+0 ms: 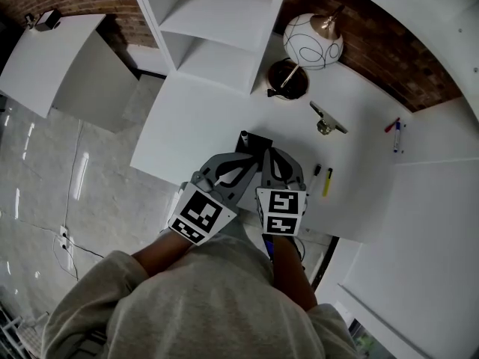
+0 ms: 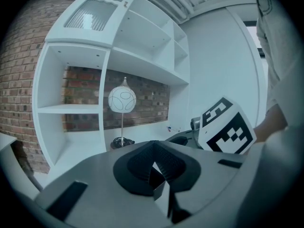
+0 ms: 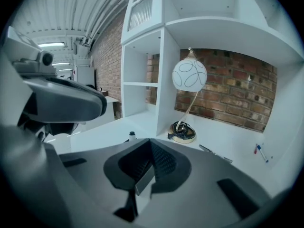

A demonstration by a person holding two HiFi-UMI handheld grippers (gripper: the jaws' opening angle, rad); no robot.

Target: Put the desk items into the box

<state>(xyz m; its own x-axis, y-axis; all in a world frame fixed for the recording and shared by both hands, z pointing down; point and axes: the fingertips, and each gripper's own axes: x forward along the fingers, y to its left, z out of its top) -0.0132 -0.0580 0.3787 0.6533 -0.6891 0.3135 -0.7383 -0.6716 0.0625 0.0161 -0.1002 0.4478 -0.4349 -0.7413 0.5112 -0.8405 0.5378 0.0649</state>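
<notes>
Right now both claws are hovering side by side over the near edge of the table [image 1: 196,129], close in front of the person's chest. The left claw [image 1: 245,160] is showing its pads drawn together with nothing between them, and the right claw [image 1: 272,155] is looking the same, closed and empty. Just ahead of their tips a dark box-like thing [image 1: 254,140] is sitting on the table. It is probably the box, though the claws are hiding most of it, and a small dark cap [image 1: 243,134] is standing at its left corner. The nearest loose items are lying to the right of the right claw, near the near edge. They are a yellow marker [image 1: 327,182] and, just beside it, a black pen [image 1: 316,174], each with its long axis running from the near edge toward the far one. I am judging the right claw to be the nearer, needing only to swing right and open across the marker's width. Further off, a small metal tool [image 1: 327,118] is lying toward the far edge, and red and blue markers [image 1: 394,133] are resting by the right edge. The lamp [image 1: 313,42] and the shelf unit [image 1: 217,21] are standing along the far edge, well clear of that reach.
</notes>
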